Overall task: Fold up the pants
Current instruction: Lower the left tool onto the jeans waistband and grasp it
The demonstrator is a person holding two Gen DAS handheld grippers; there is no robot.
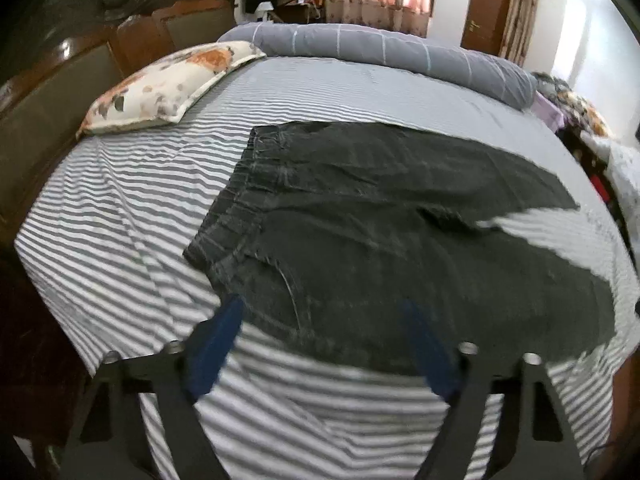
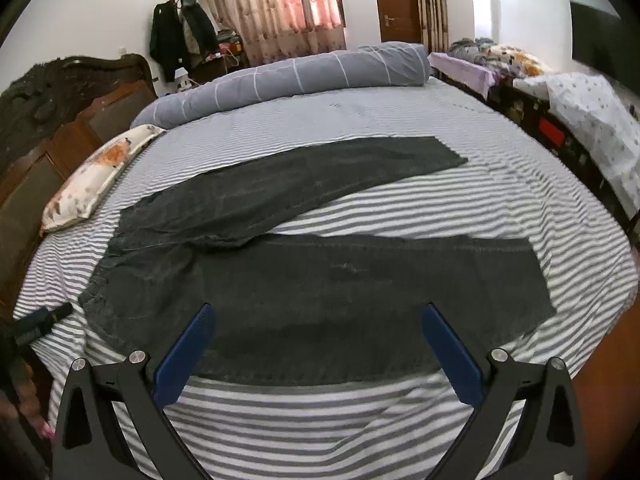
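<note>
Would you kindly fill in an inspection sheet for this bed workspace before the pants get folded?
Surface: striped sheet, mildly wrinkled.
Job's things: dark pants flat, unfolded, legs spread apart, waistband toward the headboard.
Clutter: floral pillow; rolled grey duvet along the far edge.
Grippers: left gripper and right gripper open, holding nothing, over the pants' near edge.
Cables: nothing seen.
Surroundings: curtains, door, hanging coats.
</note>
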